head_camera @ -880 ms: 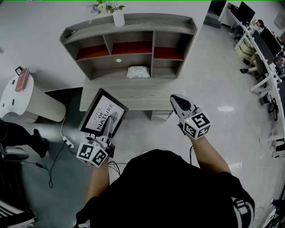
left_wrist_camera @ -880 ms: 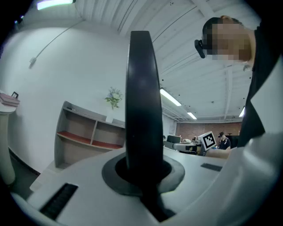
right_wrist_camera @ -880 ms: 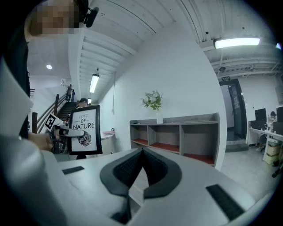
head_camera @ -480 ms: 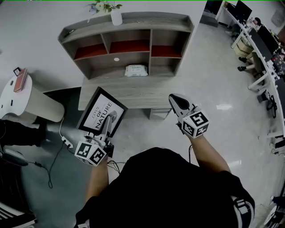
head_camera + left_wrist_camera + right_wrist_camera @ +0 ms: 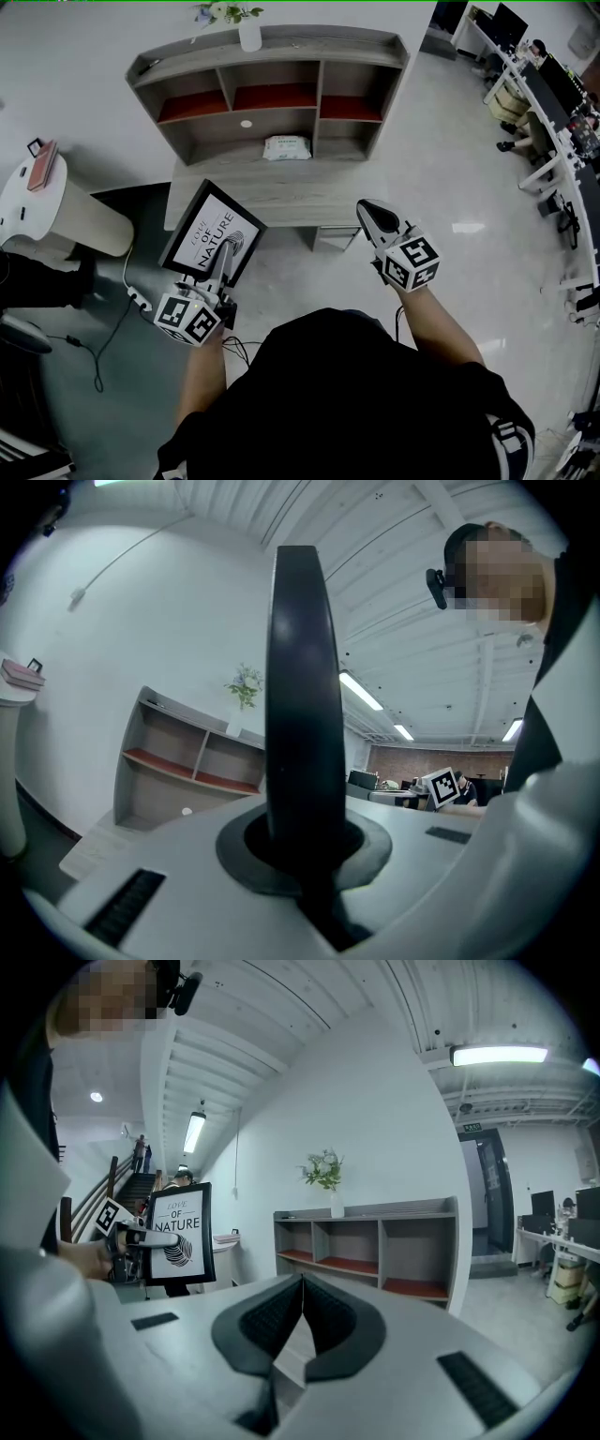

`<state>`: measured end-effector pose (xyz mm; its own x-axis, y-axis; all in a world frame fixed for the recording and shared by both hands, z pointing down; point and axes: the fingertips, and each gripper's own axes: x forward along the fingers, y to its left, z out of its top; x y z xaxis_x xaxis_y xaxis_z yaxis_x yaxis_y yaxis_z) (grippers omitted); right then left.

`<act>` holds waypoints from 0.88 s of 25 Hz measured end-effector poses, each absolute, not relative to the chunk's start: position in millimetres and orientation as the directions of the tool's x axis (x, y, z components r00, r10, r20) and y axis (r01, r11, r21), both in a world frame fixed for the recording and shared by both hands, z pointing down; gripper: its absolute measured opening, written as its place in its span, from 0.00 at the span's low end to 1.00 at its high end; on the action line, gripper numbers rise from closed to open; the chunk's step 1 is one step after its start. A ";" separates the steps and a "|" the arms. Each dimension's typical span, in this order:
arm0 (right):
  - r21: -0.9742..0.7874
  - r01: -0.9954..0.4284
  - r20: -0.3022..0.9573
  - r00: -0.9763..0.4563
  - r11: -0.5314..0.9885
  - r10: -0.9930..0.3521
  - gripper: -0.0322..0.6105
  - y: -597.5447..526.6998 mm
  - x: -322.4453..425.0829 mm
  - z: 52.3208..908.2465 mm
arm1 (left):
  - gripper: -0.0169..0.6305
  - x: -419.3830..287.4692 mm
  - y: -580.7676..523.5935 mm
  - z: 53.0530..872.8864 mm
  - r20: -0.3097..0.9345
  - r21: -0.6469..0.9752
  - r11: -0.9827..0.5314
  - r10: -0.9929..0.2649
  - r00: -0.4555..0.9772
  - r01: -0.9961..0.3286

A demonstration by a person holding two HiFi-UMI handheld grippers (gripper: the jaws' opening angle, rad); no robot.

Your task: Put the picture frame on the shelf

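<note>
The left gripper [image 5: 223, 257] fingers [image 5: 159, 878] squeeze the picture frame [image 5: 212, 232], which sticks out at 12 o'clock. The right gripper [image 5: 375, 217] fingers are closed together, holding nothing.

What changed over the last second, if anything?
Barely anything. The left gripper, shut on the picture frame, drifted slightly left in the head view; nothing was taken hold of or let go. The right gripper stayed shut and empty, and the shelf looks unchanged.
</note>
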<state>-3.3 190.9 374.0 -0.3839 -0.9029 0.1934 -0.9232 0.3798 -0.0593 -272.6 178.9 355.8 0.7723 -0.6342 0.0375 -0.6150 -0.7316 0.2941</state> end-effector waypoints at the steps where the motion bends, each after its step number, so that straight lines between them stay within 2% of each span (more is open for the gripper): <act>1: -0.059 -0.924 0.195 -0.383 0.379 -0.903 0.07 192.4 -3.7 374.5 | 0.07 -273.3 178.8 355.3 0.033 0.297 -0.732 -0.634 0.772 -0.614; 22: -0.073 -0.917 0.205 -0.398 0.392 -0.894 0.07 165.8 19.2 389.0 | 0.07 -260.7 144.8 363.0 0.040 0.305 -0.707 -0.660 0.750 -0.639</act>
